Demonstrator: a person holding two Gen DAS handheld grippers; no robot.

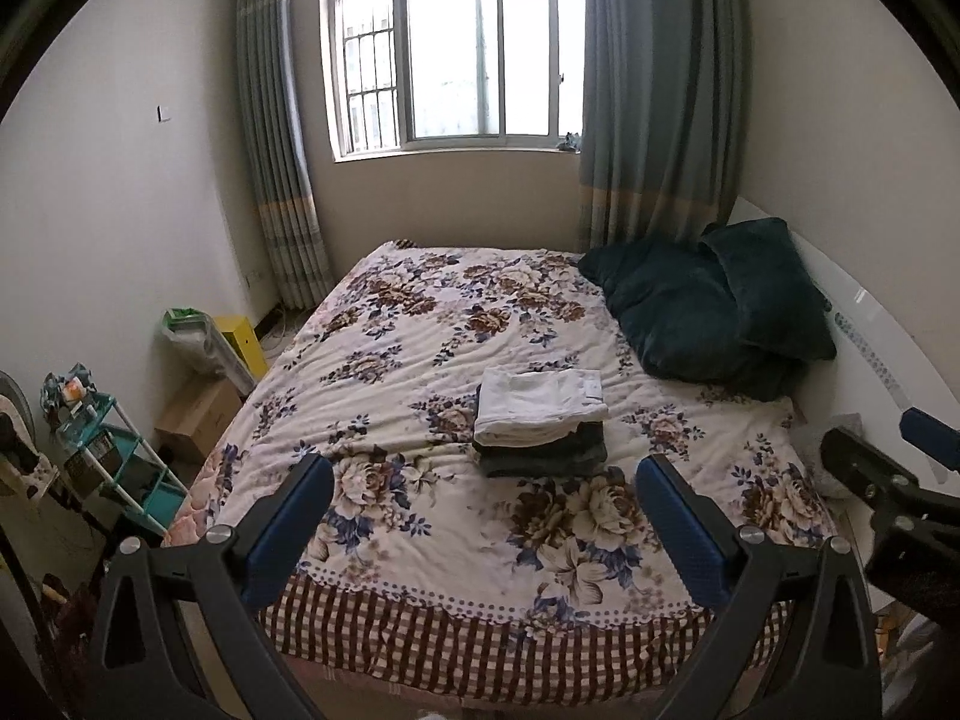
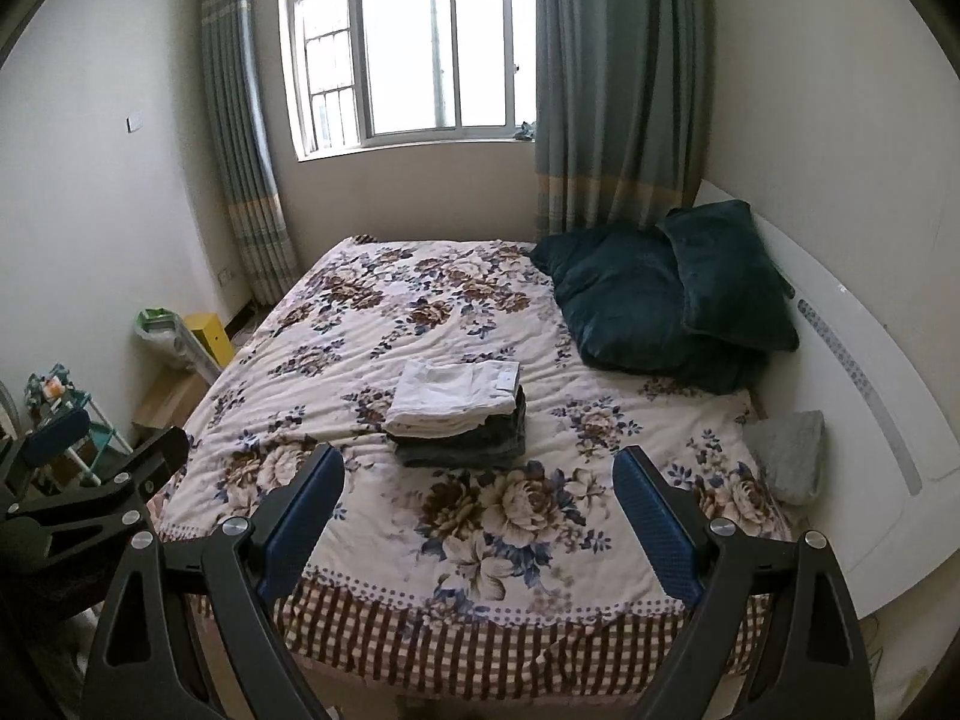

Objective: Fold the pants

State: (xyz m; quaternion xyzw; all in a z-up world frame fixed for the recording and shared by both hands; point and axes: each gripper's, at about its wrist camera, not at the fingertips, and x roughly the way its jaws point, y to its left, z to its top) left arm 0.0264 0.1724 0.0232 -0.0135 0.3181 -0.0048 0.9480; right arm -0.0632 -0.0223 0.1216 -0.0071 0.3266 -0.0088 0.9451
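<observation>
Folded white pants lie on top of a small stack of folded dark garments in the middle of the floral bedspread. My left gripper hovers open near the foot of the bed, well short of the stack, nothing between its blue pads. My right gripper is likewise open and empty, just short of the stack. The right gripper shows at the edge of the left view, and the left gripper at the edge of the right view.
Two dark teal pillows lean on the white headboard at the right. A grey cloth lies by the bed's right edge. Left of the bed are a teal rack, a cardboard box and a yellow box. A curtained window is behind.
</observation>
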